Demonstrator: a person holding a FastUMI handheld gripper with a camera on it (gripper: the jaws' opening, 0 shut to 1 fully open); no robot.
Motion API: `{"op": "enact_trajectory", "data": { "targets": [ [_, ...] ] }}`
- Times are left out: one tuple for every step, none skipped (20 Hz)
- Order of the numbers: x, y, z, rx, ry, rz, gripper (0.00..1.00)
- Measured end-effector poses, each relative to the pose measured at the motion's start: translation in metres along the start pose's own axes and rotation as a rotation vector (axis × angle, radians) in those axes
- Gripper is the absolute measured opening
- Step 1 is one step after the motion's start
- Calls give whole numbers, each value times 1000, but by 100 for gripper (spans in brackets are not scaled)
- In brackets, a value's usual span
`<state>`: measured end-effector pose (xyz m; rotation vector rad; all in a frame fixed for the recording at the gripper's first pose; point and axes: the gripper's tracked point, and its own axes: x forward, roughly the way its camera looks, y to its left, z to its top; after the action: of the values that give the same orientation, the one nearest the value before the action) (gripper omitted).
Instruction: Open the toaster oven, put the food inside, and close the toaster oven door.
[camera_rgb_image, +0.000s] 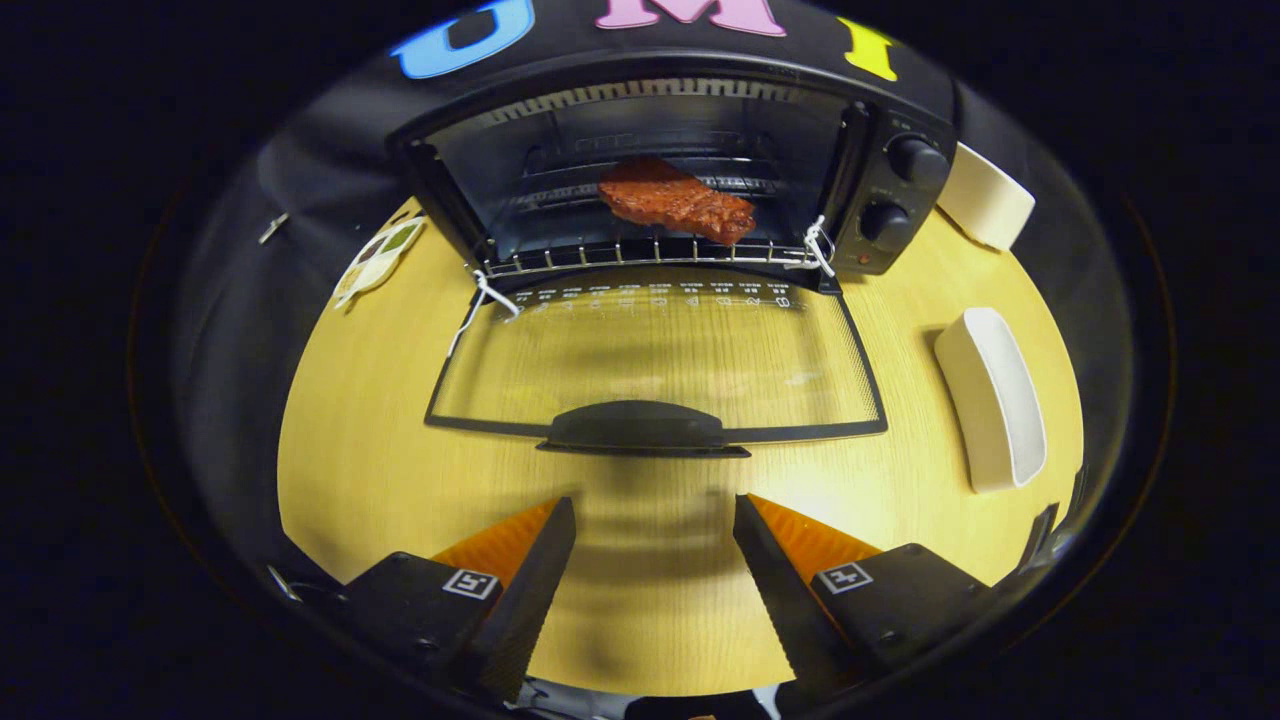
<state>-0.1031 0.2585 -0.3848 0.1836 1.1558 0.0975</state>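
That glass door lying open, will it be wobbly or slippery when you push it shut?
The glass door lies flat on the table, hinged at the oven, so it should swing up stiffly, not flop. Its glass looks smooth and probably slippery; the handle seems a safer spot. The gripper has its fingers open and empty, just short of the handle.

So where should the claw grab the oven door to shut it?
Take the dark handle on the lowered glass door's near edge, just ahead of the open, empty claw. It sticks out towards the claw, so come from the front, probably a little underneath, then lift.
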Motion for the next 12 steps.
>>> {"op": "enact_trajectory", "data": {
  "targets": [
    [5, -2, 3, 7, -4, -23, 99],
    [9, 0, 4, 11, -5, -36, 99],
    [12, -1, 5, 17, -5, -47, 99],
    [15, 0, 6, 23, -4, -52, 99],
    [18, -1, 7, 28, -5, -61, 99],
    [21, -4, 5, 35, 8, -73, 99],
    [21, -4, 9, 29, -13, -83, 99],
    [22, -4, 5, 12, 3, -93, 99],
    [23, -3, 8, -5, -6, -89, 99],
    [23, -2, 5, -12, 11, -87, 99],
    [24, -2, 7, -11, 19, -86, 100],
    [24, -2, 5, -16, 42, -83, 100]
  ]
}}
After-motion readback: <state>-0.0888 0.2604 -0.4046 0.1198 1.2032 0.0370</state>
